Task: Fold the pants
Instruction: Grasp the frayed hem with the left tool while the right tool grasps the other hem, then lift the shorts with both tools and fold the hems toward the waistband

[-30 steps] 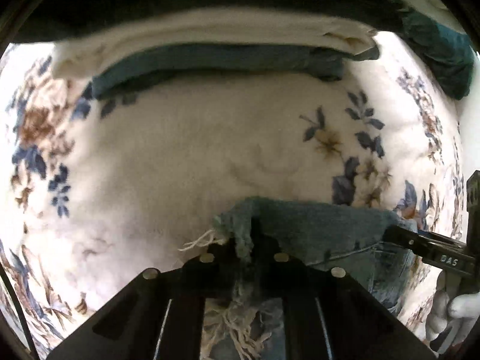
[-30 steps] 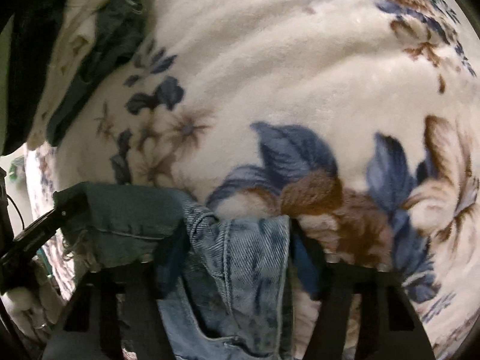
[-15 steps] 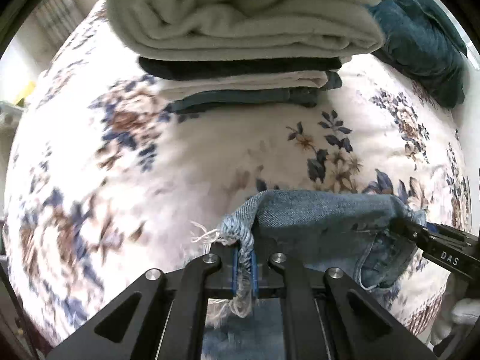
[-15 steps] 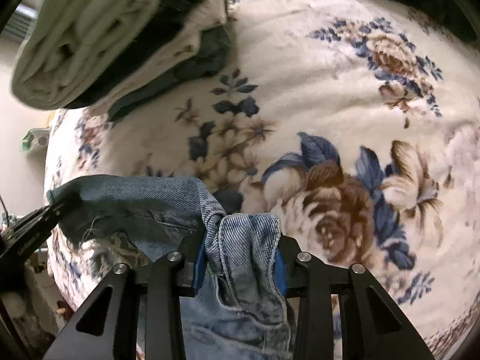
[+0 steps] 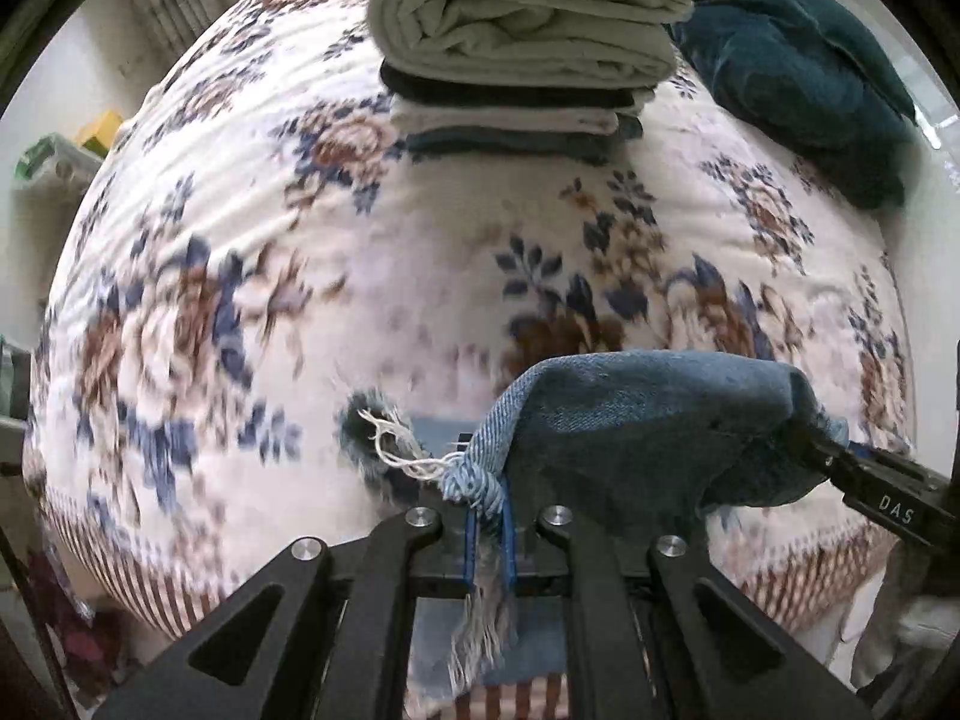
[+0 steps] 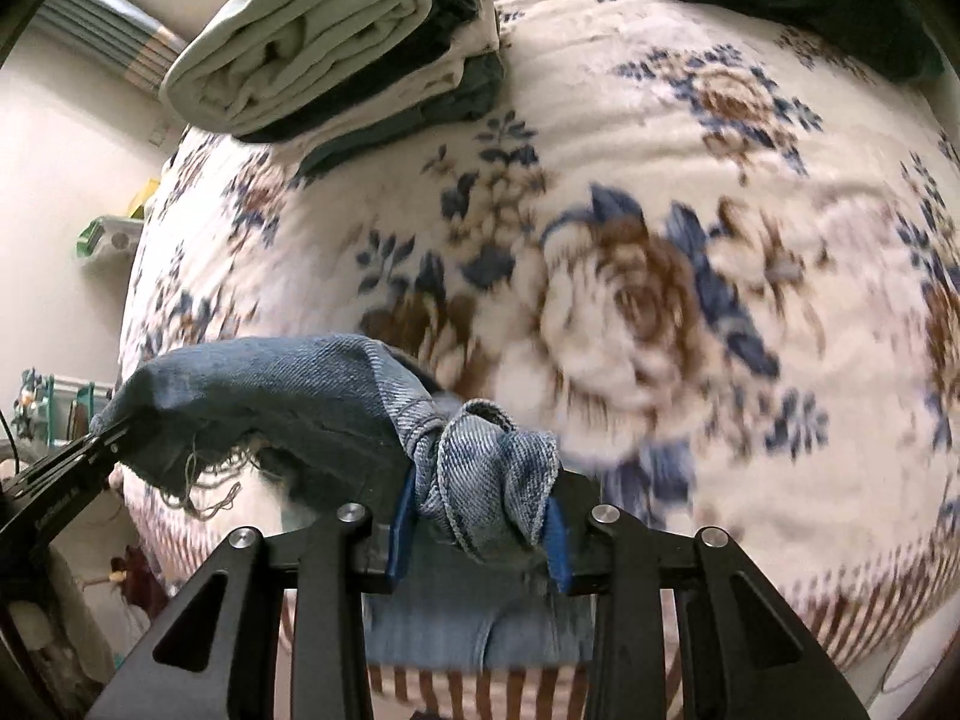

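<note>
The blue denim pants (image 5: pixel 648 420) hang stretched between my two grippers above the floral blanket. My left gripper (image 5: pixel 487 531) is shut on a frayed edge of the denim, with white threads trailing off it. My right gripper (image 6: pixel 480 525) is shut on a bunched wad of the denim (image 6: pixel 492 468); it also shows in the left wrist view (image 5: pixel 864 471) at the right. The left gripper shows in the right wrist view (image 6: pixel 90 450) at the left. The rest of the pants hangs below the grippers, mostly hidden.
A stack of folded clothes (image 5: pixel 522 48) with a pale towel on top sits at the far side of the floral blanket (image 5: pixel 300 276). A dark teal blanket (image 5: pixel 798 72) lies at the back right. A shelf with clutter (image 6: pixel 114 240) stands off the left edge.
Both grippers have risen and pulled back from the blanket with the denim, so the folded stack and the bed's edges now show. The denim stays stretched between them.
</note>
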Motion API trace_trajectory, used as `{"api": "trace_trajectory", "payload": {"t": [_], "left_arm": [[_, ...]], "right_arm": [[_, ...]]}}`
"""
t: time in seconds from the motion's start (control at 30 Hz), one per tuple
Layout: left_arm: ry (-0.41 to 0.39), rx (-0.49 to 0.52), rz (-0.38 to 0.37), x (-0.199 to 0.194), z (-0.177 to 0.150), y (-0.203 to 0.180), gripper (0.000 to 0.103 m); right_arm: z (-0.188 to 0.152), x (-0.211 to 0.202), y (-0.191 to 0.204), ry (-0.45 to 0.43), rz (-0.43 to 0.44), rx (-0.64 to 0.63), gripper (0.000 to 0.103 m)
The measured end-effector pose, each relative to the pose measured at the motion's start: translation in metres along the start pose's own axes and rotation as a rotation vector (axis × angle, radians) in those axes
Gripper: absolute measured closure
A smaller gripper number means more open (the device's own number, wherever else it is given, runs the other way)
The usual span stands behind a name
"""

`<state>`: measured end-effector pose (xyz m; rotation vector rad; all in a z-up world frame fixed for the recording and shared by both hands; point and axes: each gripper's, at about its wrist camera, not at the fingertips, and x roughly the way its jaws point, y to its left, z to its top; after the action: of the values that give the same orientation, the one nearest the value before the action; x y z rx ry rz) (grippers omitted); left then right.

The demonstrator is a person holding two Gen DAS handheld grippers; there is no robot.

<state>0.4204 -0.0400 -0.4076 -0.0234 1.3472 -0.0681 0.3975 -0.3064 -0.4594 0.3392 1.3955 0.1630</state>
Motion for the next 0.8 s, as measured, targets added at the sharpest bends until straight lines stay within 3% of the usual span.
{"api": "trace_trajectory", "payload": {"t": [0.27, 0.4, 0.53, 0.6, 0.67, 0.73, 0.77, 0.8], "left_arm": [[0.103, -0.078, -0.022, -0.006, -0.117, 0.012, 0.099], [0.210, -0.090, -0.016, 0.028, -0.169, 0.011, 0.099], [0.307, -0.097, 0.013, 0.068, -0.203, 0.014, 0.093], [0.343, -0.152, -0.017, 0.077, -0.219, 0.020, 0.084], [0.351, -0.199, -0.026, 0.076, -0.231, 0.026, 0.067], [0.362, -0.251, -0.035, 0.071, -0.245, 0.034, 0.036], [0.359, -0.280, -0.038, 0.068, -0.251, 0.038, 0.032], [0.350, -0.319, -0.038, 0.061, -0.257, 0.044, 0.031]], "right_arm": [[-0.121, -0.005, -0.002, 0.077, -0.016, -0.064, 0.066], [-0.174, 0.015, -0.013, 0.156, -0.042, -0.063, 0.066], [-0.203, 0.041, -0.023, 0.242, -0.082, -0.117, 0.062], [-0.212, 0.056, -0.029, 0.325, -0.090, -0.134, 0.048], [-0.216, 0.061, -0.033, 0.372, -0.065, -0.159, 0.043], [-0.219, 0.061, -0.039, 0.407, -0.078, -0.182, 0.020], [-0.220, 0.060, -0.044, 0.426, -0.086, -0.183, 0.009], [-0.222, 0.057, -0.050, 0.438, -0.076, -0.178, 0.009]]}}
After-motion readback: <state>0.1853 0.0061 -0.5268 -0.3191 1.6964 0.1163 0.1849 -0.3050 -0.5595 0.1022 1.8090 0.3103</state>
